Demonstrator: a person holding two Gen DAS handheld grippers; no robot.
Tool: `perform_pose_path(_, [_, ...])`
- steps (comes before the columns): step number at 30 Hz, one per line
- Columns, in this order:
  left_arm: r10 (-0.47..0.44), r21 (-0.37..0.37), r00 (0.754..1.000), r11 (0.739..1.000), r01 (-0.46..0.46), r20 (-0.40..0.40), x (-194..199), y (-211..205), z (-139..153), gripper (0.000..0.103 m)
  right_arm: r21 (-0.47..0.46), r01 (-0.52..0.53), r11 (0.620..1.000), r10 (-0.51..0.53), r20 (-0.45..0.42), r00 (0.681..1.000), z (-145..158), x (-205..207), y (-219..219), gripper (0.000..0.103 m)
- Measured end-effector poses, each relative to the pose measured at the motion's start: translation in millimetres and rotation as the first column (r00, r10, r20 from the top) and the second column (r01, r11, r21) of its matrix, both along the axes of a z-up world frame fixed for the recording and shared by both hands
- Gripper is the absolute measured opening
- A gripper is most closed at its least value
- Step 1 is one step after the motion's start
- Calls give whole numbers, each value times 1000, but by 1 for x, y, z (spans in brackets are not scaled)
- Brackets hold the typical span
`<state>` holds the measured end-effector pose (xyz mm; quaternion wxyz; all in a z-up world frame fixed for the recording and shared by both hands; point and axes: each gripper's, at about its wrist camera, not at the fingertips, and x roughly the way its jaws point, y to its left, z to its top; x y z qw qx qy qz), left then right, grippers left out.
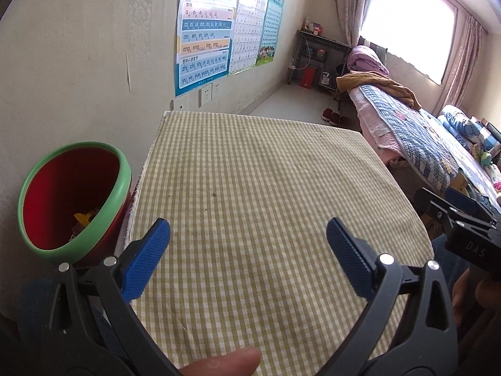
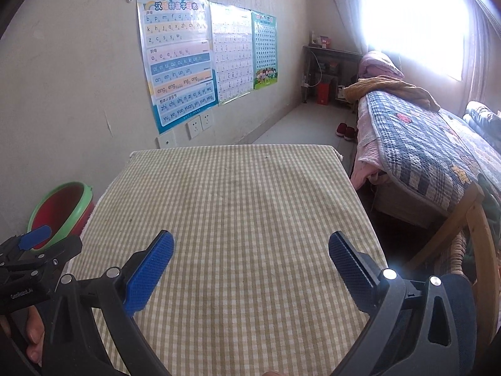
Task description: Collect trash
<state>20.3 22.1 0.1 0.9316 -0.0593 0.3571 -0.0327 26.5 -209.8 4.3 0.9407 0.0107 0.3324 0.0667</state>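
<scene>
Green-rimmed red bin (image 1: 75, 200) sits just off the left edge of the checked worktop (image 1: 250, 188), against the wall. A few scraps of trash (image 1: 84, 219) are already lying at its bottom. Both the left tongs (image 1: 249, 250) and the right tongs (image 2: 250, 263) hang over the worktop's near end, spread wide with nothing between the pads. No loose trash shows on the cloth. The left tongs are nearer the bin, so I'd guess that hand does any drop.

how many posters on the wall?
3, side by side above the table: the pinyin chart nearest, a white character grid in the middle, a green-bordered chart farthest. None looks hidden.
</scene>
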Motion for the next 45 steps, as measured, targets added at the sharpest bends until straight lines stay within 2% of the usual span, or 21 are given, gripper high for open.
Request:
perform_pose_path(17, [-29, 51, 1000, 998, 29, -5, -1, -15, -7, 98, 7, 17, 1000, -17, -12, 1000, -2, 3, 0, 96])
perform_pose_path(45, [-15, 42, 1000, 999, 15, -1, -2, -9, -8, 98, 10, 7, 1000, -7, -30, 1000, -7, 8, 0, 96])
